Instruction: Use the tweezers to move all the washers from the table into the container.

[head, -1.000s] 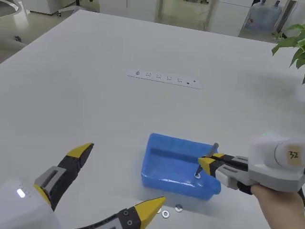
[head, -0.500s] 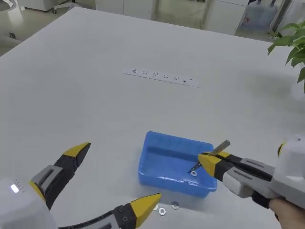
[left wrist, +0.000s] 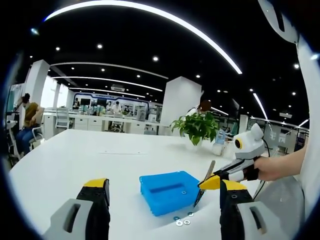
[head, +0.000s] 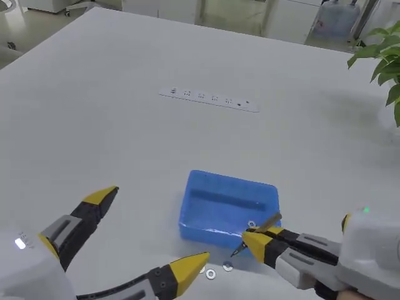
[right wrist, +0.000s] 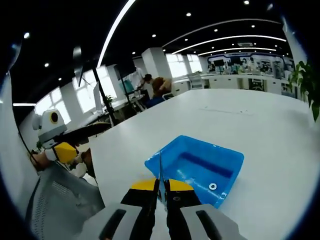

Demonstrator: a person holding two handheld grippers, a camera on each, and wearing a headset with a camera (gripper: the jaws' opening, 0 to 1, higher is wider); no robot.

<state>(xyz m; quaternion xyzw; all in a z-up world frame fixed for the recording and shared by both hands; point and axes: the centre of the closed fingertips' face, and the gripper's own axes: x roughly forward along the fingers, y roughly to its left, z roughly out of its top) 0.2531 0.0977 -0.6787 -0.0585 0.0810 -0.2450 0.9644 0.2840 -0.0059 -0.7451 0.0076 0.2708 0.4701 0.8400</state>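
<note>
Left tongs [head: 149, 230] are hanging spread wide above the near part of the desk [head: 112, 131], their yellow-tipped jaws well apart and gripping nothing. Right tongs [head: 255, 240] are coming in from the right with the jaws pressed together, pinching the tweezers [head: 257, 232] between them. The tweezers are slanting down and to the left, and their point is sitting just in front of the near wall of the blue container [head: 206, 212]. One washer [right wrist: 213, 186] is lying inside the container, close to its near right corner. Three loose washers [left wrist: 183, 222] are lying on the desk just in front of the container, near the tweezers' point and beside the inner jaw of the left tongs. A power strip [head: 209, 100] is lying flat farther back on the desk, and a leafy plant [head: 382, 59] is leaning in at the far right edge.
</note>
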